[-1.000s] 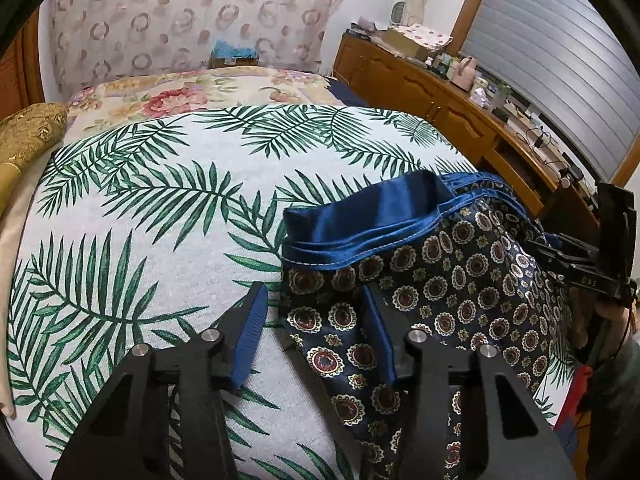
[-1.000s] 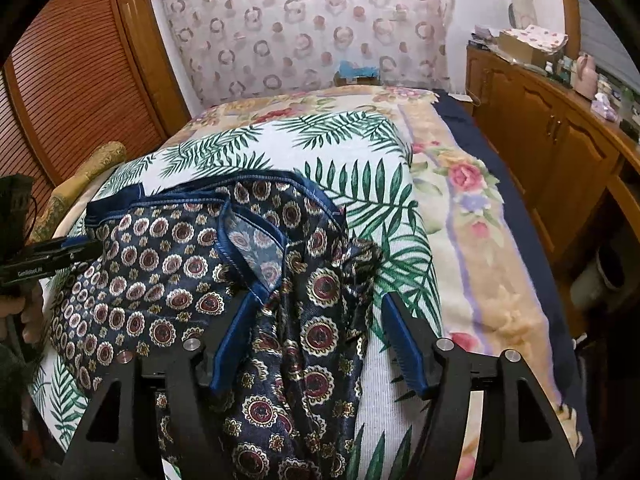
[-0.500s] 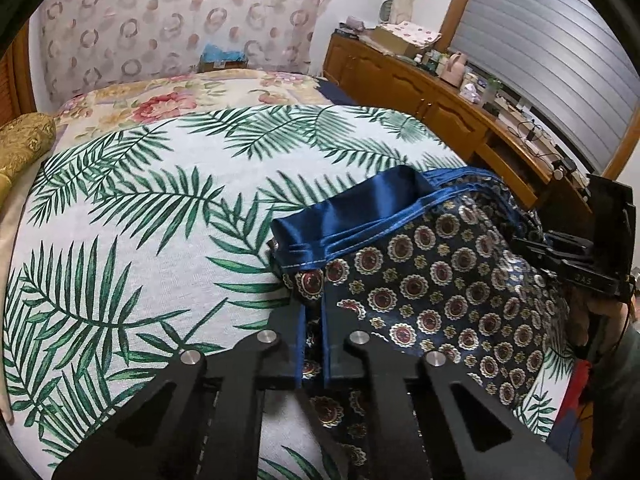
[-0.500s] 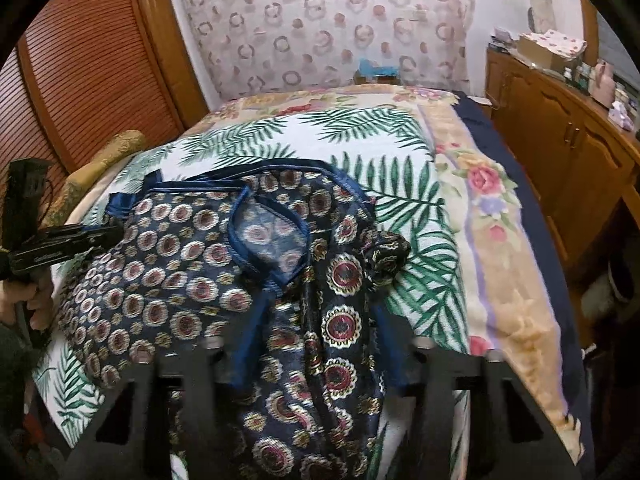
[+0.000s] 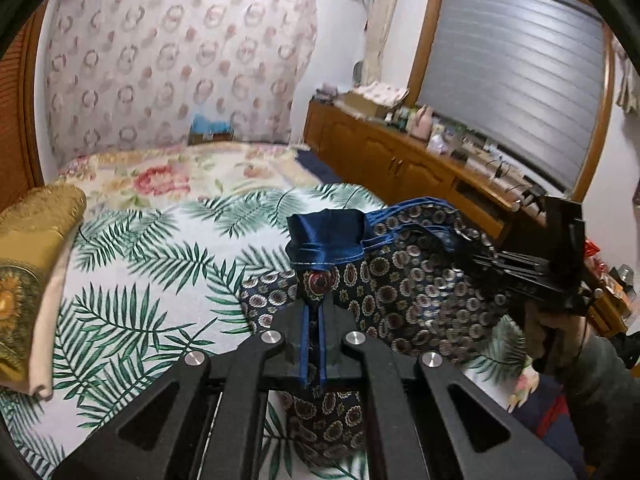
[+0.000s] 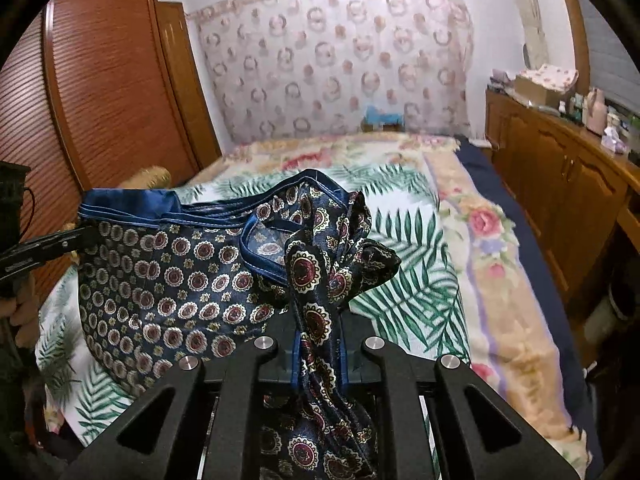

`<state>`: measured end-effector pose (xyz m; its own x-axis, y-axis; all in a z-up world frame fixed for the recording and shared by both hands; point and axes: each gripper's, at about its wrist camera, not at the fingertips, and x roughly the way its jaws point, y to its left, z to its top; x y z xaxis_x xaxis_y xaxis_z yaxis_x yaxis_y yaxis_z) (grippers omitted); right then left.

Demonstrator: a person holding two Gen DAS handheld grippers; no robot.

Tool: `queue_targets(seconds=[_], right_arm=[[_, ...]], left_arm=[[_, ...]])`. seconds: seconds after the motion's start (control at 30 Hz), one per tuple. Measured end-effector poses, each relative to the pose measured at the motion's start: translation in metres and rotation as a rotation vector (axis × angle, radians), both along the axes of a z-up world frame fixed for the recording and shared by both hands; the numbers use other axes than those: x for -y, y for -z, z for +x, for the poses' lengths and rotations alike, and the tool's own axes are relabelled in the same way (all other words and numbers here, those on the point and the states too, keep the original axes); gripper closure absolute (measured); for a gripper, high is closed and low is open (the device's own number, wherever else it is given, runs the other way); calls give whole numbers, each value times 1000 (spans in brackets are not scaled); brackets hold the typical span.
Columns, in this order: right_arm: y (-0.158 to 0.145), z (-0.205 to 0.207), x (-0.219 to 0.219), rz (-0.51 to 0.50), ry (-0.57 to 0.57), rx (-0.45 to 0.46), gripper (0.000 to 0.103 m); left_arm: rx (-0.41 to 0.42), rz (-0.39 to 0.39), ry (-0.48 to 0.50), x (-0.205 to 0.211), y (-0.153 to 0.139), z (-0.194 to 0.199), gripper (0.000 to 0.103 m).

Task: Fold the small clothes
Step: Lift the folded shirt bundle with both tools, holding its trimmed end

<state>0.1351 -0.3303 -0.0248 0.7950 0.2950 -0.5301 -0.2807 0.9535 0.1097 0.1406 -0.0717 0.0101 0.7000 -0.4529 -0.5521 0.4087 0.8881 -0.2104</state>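
The left gripper (image 5: 314, 316) is pinching the patterned garment (image 5: 420, 292), which is stretching toward three o'clock. The right gripper (image 6: 318, 340) is closing on its other corner, the cloth running toward nine o'clock.

1. Left claw (image 5: 314, 334): seen from its own camera, it points forward and somewhat downward. Its two blue-edged pads are pressed together on a pinch of the patterned navy garment (image 5: 420, 292).
2. Right claw (image 6: 318, 354): it also tilts downward. Its jaws are closing, and a thick bunch of the same garment sits between the pads, which press on it.
3. In the left view, the right claw stands at the far right, held by a hand (image 5: 548, 336) with a dark sleeve behind it.
4. In the right view, the left claw shows at the far left edge, with fingers (image 6: 24, 308) gripping its handle.
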Motion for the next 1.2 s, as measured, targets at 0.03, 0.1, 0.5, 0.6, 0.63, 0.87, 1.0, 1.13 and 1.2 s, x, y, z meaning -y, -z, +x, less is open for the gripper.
queue_targets(seconds=[0.03, 0.1, 0.5, 0.6, 0.63, 0.87, 1.0, 1.13, 1.2], right_arm=[[-4, -3, -2, -4, -5, 12, 90], [-7, -6, -5, -18, -12, 31, 90], [-14, -18, -26, -125, -19, 113, 91], [-15, -25, -27, -142, -10, 127, 91], [-15, -25, -25, -149, -5, 126, 91], [11, -11, -17, -172, 41, 35, 91], [34, -2, -10, -152, 65, -25, 91], [51, -1, -11, -156, 78, -67, 91], [54, -4, -14, -151, 82, -71, 91]], left_arm=[[4, 2, 4, 1, -1, -2, 99], [12, 15, 15, 2, -3, -4, 99], [73, -19, 24, -2, -29, -4, 99], [83, -38, 43, 0, -37, -1, 99], [82, -34, 46, 2, -38, 2, 99], [14, -16, 46, 20, -17, 23, 99], [1, 2, 96, 42, 3, 8, 99], [-22, 28, 84, 43, 23, 11, 99], [-36, 40, 48, 32, 27, 25, 99]])
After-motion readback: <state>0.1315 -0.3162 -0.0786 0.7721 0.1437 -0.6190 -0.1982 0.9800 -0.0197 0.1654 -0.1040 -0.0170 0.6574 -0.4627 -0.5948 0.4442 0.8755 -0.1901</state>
